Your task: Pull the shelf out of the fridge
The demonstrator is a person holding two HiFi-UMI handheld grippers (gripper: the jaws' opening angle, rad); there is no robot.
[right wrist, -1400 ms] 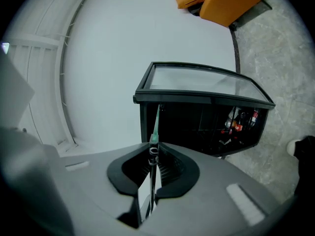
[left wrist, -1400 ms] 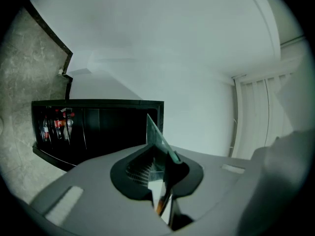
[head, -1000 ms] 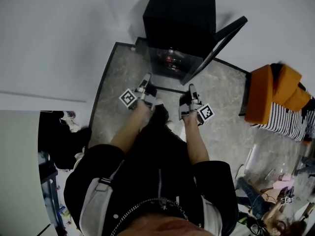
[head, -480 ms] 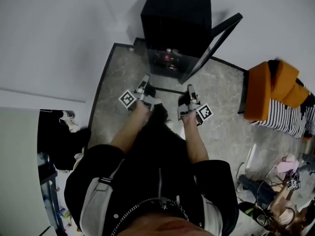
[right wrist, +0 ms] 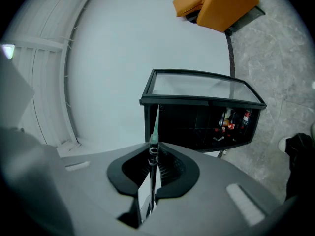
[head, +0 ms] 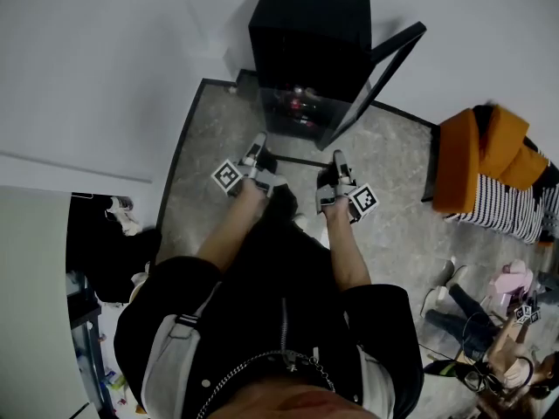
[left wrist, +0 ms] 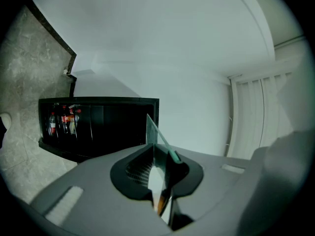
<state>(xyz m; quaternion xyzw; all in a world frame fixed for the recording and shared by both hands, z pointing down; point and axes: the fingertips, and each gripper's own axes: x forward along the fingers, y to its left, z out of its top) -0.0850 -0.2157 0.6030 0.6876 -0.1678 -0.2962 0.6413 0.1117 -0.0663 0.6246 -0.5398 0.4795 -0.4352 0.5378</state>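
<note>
Glass shelf [left wrist: 153,135] clamped edge-on between left tool [left wrist: 160,170] and right tool [right wrist: 151,163], outside fridge [head: 310,33].

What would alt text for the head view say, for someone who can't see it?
Seen from above, a person in black holds a clear glass shelf between the left gripper and the right gripper, both shut on it, in front of a small black fridge whose door stands open, with bottles inside.
</note>
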